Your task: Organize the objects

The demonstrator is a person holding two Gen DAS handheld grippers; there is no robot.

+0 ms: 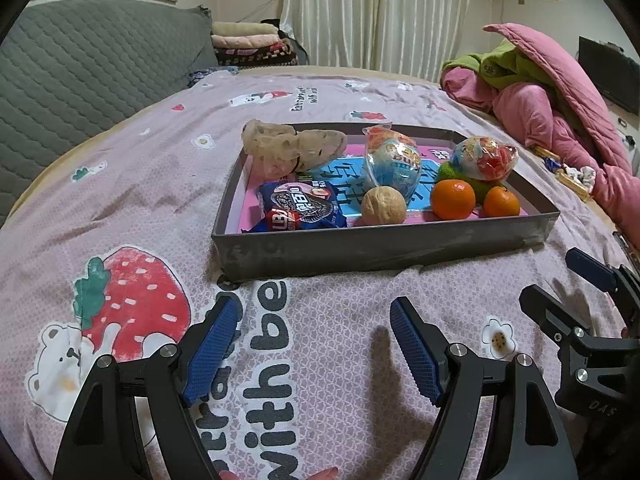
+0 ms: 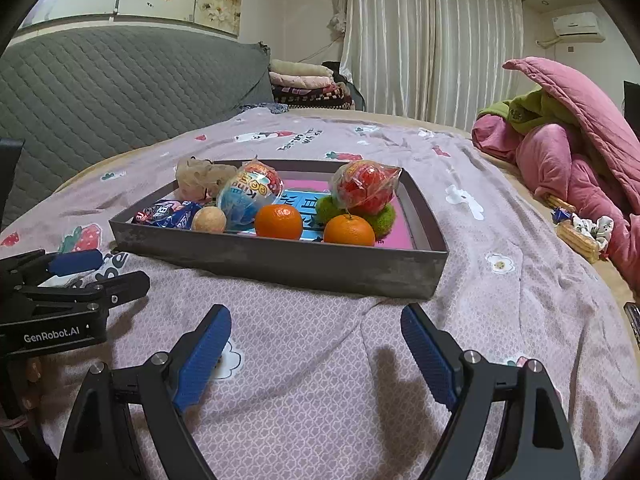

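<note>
Grey and shallow, the tray [image 1: 380, 246] sits on the bed's strawberry-print sheet [image 1: 120, 200], and I place everything else from it. Inside, near its front wall: a blue biscuit packet [image 1: 300, 206] at the left, a walnut [image 1: 383, 205] beside it, then two mandarins [image 1: 453, 199] [image 1: 501, 201] to the right. Behind those stand two wrapped toy eggs [image 1: 394, 164] [image 1: 486, 158] (the right one rests on something green). A pale lumpy item [image 1: 292, 148], which I cannot identify, leans over the tray's far left corner. Both tools hover short of the tray's front wall, above the sheet: my left tool [image 1: 316, 346] has its blue pads spread apart with nothing between them, and my right tool [image 2: 316, 354] is equally wide and empty.
</note>
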